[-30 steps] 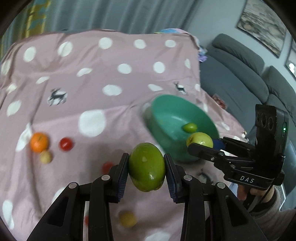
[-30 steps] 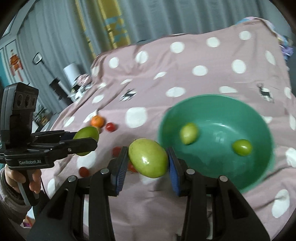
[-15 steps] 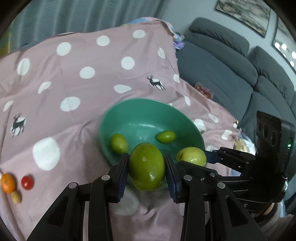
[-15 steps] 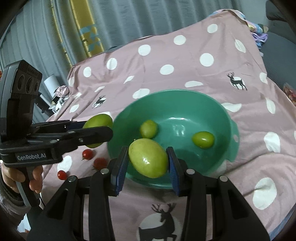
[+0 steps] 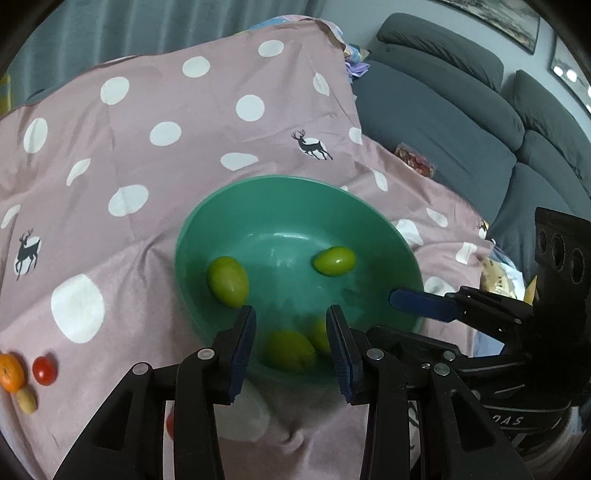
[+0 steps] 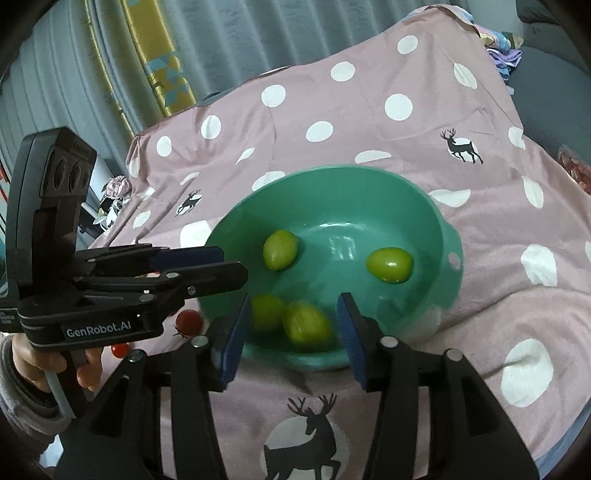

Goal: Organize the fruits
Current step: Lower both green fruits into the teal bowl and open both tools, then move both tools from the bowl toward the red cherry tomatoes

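Left claw [image 5: 291,343]: jaws apart, nothing between the pads; it hangs over the near rim of the green bowl [image 5: 207,221]. Seen through the gap, two blurred green fruits [image 5: 291,350] lie in the near part of the bowl, touching or almost so; neither is against a pad.

Right claw [image 6: 293,334]: jaws opening, pads clear of any fruit. From this view the same blurred pair [image 6: 308,325] sits inside the bowl below the gap, side by side. The right claw enters the left view from the right, one blue pad [image 5: 424,304] reaching over the bowl rim. The left claw shows in the right view at left, fingers [image 6: 207,275] over the bowl's left edge, with a hand [image 6: 33,363] gripping its handle.

Further in the bowl: one sharp green fruit on the left side [image 5: 227,280], another on the right [image 5: 334,260], well apart from each other.

Outside the bowl, on the pink spotted cloth [image 5: 147,110]: an orange [image 5: 11,371], a red tomato [image 5: 44,370] just beside it, and a small yellowish fruit [image 5: 26,400] at the far left edge of the left view. More small red fruits [image 6: 189,321] lie near the bowl's left side.

Behind: grey sofa [image 5: 461,110], grey curtain [image 6: 240,33].
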